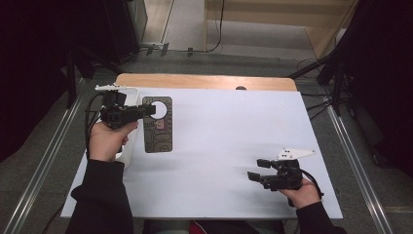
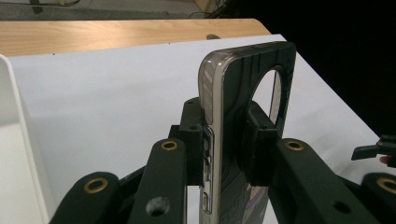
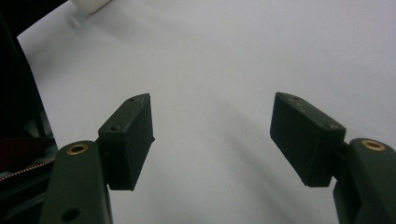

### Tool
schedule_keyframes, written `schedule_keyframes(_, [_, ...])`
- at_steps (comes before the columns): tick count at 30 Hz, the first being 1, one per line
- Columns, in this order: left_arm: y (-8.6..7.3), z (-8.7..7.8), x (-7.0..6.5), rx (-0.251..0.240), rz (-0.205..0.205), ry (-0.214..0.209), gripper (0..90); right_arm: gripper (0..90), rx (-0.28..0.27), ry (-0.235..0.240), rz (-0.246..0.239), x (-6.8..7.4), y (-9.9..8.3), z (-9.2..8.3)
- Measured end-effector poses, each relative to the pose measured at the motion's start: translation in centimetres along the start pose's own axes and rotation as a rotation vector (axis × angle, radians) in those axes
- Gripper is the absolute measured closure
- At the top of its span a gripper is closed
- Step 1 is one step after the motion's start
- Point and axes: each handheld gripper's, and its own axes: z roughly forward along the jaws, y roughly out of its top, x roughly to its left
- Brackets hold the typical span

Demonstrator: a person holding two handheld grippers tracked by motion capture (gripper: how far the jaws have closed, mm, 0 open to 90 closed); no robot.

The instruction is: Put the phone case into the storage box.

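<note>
Left gripper: jaws clamped across phone case near camera cutout, over desk left side, beside white tray.
Case: light, thin, probably flexible, glossy edge likely slippery; grip flat faces.
High view: case lies level.
Left gripper view: side buttons, pads on both faces.
Right gripper: jaws apart, empty.

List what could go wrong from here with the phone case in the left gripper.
The left gripper pinches the phone case only across its thin edge near the round cutout, so the case may twist or slip out. It hangs over the white sheet close to the white tray; a swing might knock it against the tray wall. The right gripper is open and apart, giving no support.
</note>
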Motion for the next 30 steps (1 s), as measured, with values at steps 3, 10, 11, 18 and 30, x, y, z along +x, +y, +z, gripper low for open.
schedule_keyframes(3, [0.3, -0.1, 0.1, 0.003, 0.006, 0.004, 73.0, 29.0, 0.004, 0.002, -0.004, 0.0, -0.1, 0.0])
schedule_keyframes(10, [0.7, -0.1, 0.6, -0.001, 0.000, -0.004, 73.0, 28.9, -0.004, 0.000, 0.002, -0.1, -0.1, 0.0])
schedule_keyframes(11, [0.8, -0.1, 0.7, 0.002, 0.003, -0.003, 73.0, 29.0, -0.002, -0.001, 0.003, -0.2, -0.1, 0.1])
schedule_keyframes(18, [1.4, -0.4, 1.4, 0.002, -0.010, -0.003, 72.9, 28.8, 0.010, -0.009, 0.014, -0.3, -0.2, 0.1])
schedule_keyframes(30, [2.7, -1.0, 1.7, -0.003, -0.011, 0.007, 73.0, 28.7, 0.035, -0.018, 0.032, -0.5, -0.3, 0.3])
